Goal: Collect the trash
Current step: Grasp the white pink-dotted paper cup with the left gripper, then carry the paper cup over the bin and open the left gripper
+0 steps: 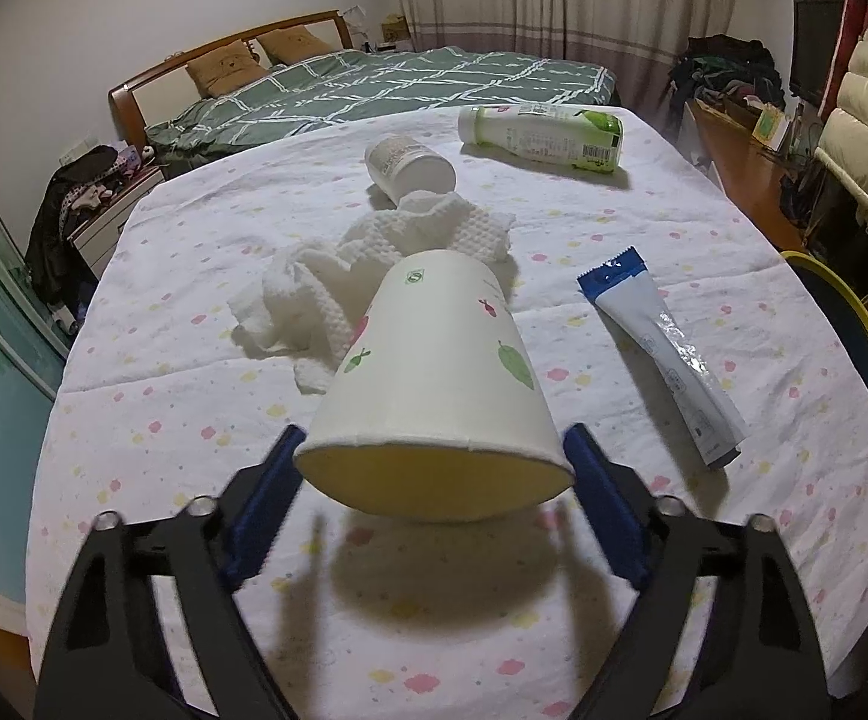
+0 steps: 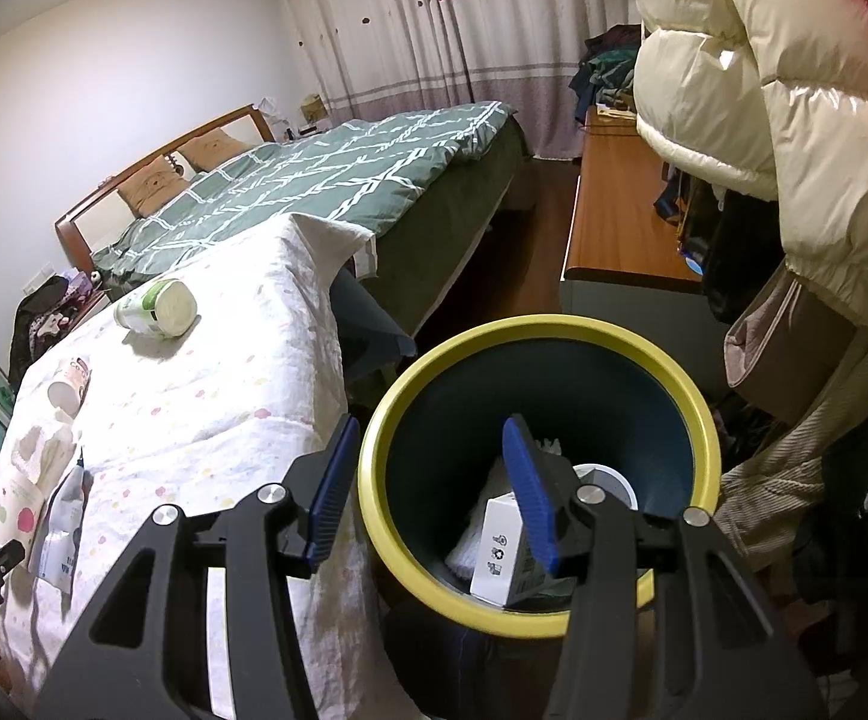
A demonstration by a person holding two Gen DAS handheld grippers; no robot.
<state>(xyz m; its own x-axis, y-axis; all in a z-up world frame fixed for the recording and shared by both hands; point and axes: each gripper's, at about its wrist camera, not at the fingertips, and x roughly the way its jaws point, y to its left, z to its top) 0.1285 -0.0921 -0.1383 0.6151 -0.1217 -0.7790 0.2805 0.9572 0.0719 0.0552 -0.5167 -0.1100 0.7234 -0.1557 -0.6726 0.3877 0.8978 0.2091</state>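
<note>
While paper cup held (lifted), tissue crumpled behind.

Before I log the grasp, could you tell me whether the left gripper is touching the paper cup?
Touching. In the left wrist view, the left gripper has both blue fingers pressed against the rim sides of the paper cup, which is lifted off the tablecloth.

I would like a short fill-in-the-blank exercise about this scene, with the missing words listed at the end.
1. The left gripper is shut on the rim of a paper ____.
2. The trash bin below the right gripper has a rim of ____ colour.
3. Inside the bin lies a small white ____.
4. The green-and-white bottle on the table cloth is lying on its ____.

Missing words: cup; yellow; box; side
</note>
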